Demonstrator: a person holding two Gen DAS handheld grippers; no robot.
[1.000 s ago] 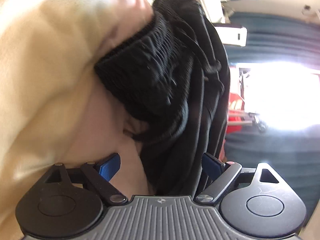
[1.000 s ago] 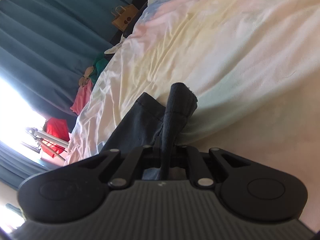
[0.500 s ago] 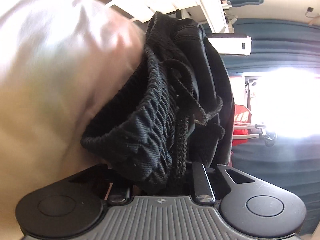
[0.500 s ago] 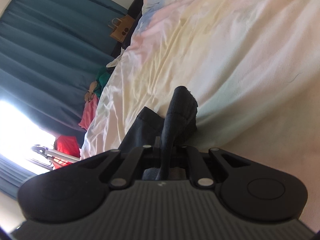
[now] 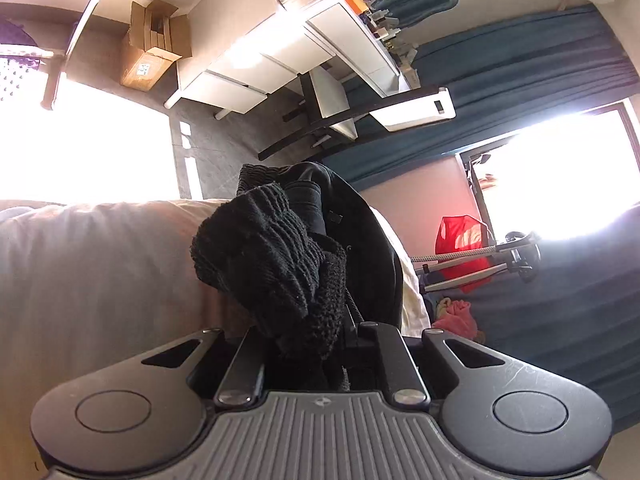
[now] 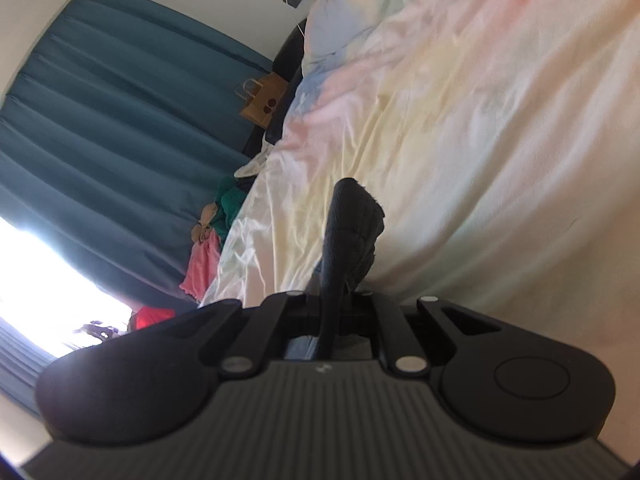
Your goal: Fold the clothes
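Left gripper (image 5: 320,344) and right gripper (image 6: 334,308) both clamped tight, fingers drawn together.

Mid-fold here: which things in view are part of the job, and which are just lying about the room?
Job:
- black garment with ribbed knit waistband, clamped in the left gripper
- its black fabric edge, pinched in the right gripper
- pastel bedsheet, work surface

Lying about:
- cardboard box
- red bag
- pink cloth
- brown paper bag

Black ribbed-waist garment (image 5: 280,264), bunched, pinched at both ends, above bed.
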